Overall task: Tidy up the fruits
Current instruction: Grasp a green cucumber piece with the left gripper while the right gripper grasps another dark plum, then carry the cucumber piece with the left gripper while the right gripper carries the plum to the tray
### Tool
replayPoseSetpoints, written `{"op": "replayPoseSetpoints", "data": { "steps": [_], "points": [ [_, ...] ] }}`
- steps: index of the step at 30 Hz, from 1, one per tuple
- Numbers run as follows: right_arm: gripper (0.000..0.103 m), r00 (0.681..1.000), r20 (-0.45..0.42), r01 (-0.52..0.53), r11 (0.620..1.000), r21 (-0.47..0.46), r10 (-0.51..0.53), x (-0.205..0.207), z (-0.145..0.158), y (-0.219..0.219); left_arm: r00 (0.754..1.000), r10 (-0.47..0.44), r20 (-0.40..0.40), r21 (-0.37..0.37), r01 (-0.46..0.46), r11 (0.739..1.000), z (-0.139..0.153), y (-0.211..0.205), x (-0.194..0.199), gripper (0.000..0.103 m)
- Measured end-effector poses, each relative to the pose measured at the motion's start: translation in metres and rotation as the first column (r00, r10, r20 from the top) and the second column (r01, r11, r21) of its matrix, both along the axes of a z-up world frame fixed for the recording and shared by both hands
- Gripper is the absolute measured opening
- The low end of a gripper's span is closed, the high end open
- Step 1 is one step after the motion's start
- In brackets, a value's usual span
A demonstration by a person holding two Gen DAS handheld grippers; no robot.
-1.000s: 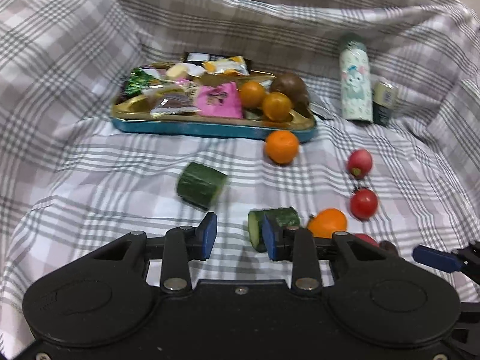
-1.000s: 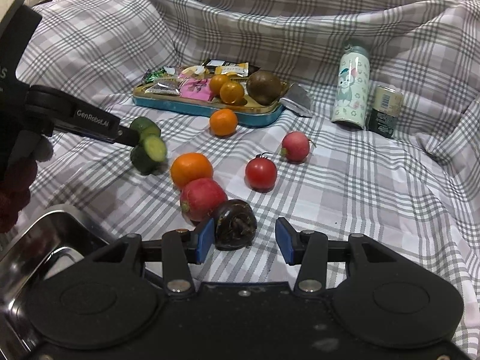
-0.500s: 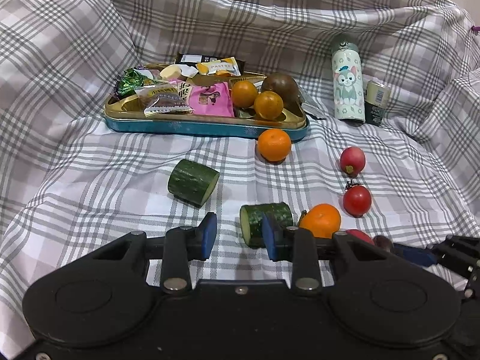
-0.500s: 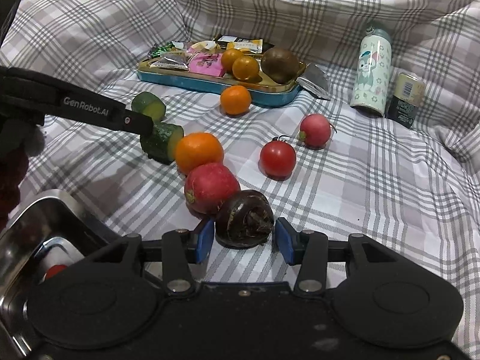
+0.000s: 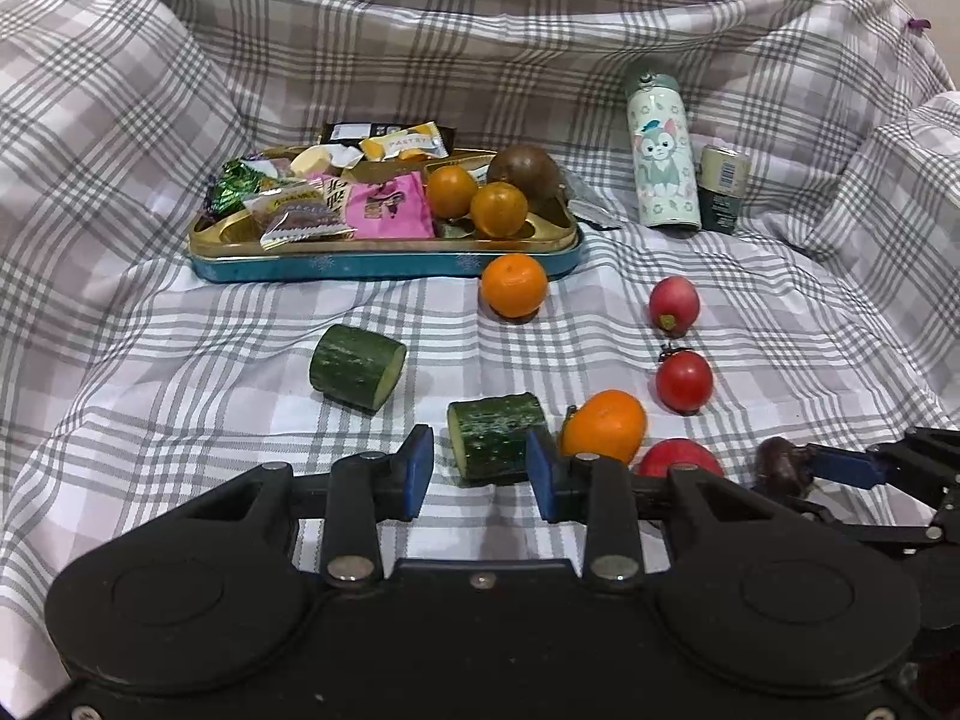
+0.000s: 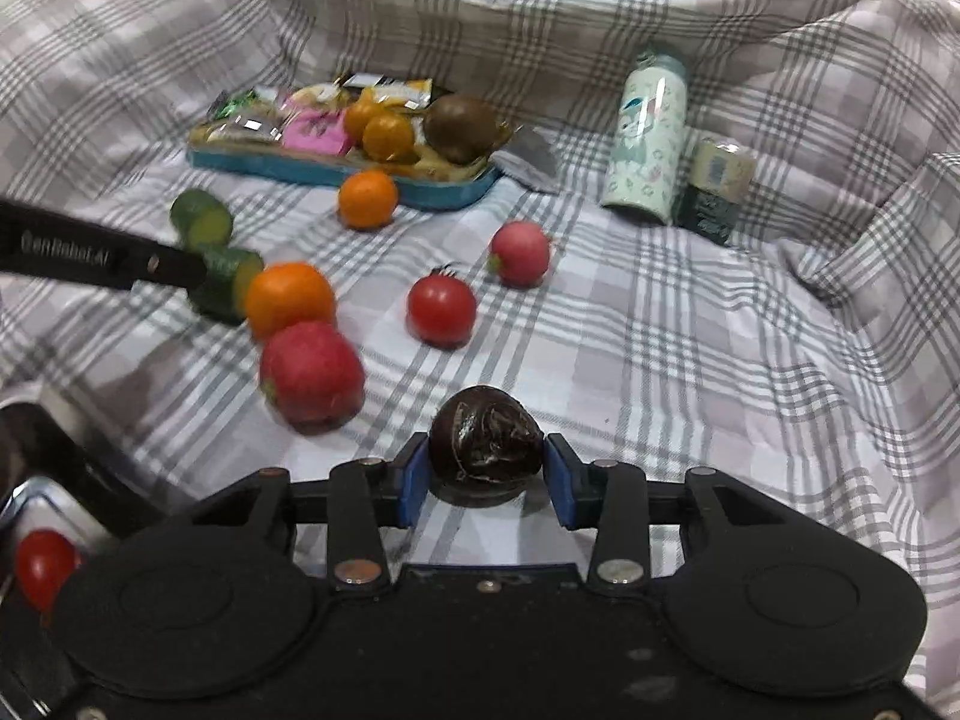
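**Operator:** What do my claws have?

**Desk:** Your right claw (image 6: 486, 474) is clamped on the dark round fruit (image 6: 485, 443). Its pads sit against both sides, having just closed in. Your left claw (image 5: 480, 468) has just eased apart. The nearer cucumber piece (image 5: 495, 435) lies between its pads, with a gap at the left one.

**Operator:** And the count?

**Desk:** Two cucumber pieces, the second cucumber piece (image 5: 357, 366) lying farther back. Four oranges: a loose orange (image 5: 514, 285) just before the snack tray (image 5: 384, 261), a near orange (image 5: 603, 426) beside your cucumber, and a pair of tray oranges (image 5: 498, 210) next to one brown fruit (image 5: 522, 171). Two radishes, the far radish (image 5: 674, 306) and the near radish (image 6: 312, 372). Two tomatoes: the cloth tomato (image 6: 441, 309) and the pan tomato (image 6: 42, 564), which sits in the steel pan (image 6: 24, 498) at your left. One bottle (image 5: 660, 168) and one can (image 5: 724, 189).

**Operator:** The surface?

**Desk:** A grey-and-white plaid cloth (image 5: 180, 390) lies under everything and rises in folds behind and at both sides.
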State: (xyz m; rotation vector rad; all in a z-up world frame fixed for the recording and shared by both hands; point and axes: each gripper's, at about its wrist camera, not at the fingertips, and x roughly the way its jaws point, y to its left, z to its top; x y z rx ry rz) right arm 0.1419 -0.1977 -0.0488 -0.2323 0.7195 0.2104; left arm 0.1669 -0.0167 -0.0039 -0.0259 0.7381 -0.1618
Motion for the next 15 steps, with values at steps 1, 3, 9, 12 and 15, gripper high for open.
{"op": "replayPoseSetpoints", "data": {
  "steps": [1, 3, 9, 12, 15],
  "points": [
    [0.042, 1.000, 0.002, -0.002, 1.000, -0.002, 0.002, 0.000, 0.000, 0.001, 1.000, -0.003, -0.004, 0.002, 0.003, 1.000, 0.001, -0.001, 0.000, 0.043],
    [0.043, 1.000, -0.005, -0.003, 1.000, 0.011, 0.003, 0.003, 0.000, 0.001, 1.000, 0.000, -0.014, 0.002, 0.000, 1.000, 0.002, -0.003, 0.002, 0.043],
    [0.046, 1.000, -0.030, 0.010, 0.998, 0.055, -0.008, 0.009, 0.001, -0.001, 0.999, 0.030, -0.041, -0.023, -0.031, 0.999, 0.006, -0.008, 0.014, 0.046],
    [0.047, 0.999, -0.035, 0.016, 0.998, 0.064, -0.013, 0.011, 0.001, -0.001, 0.998, 0.045, -0.053, -0.010, -0.045, 0.999, 0.003, -0.012, 0.020, 0.047],
    [0.048, 0.999, -0.043, 0.023, 0.997, 0.078, -0.020, 0.011, 0.001, -0.003, 0.997, 0.055, -0.055, 0.025, -0.054, 0.998, -0.001, -0.016, 0.022, 0.048]
  ]
}}
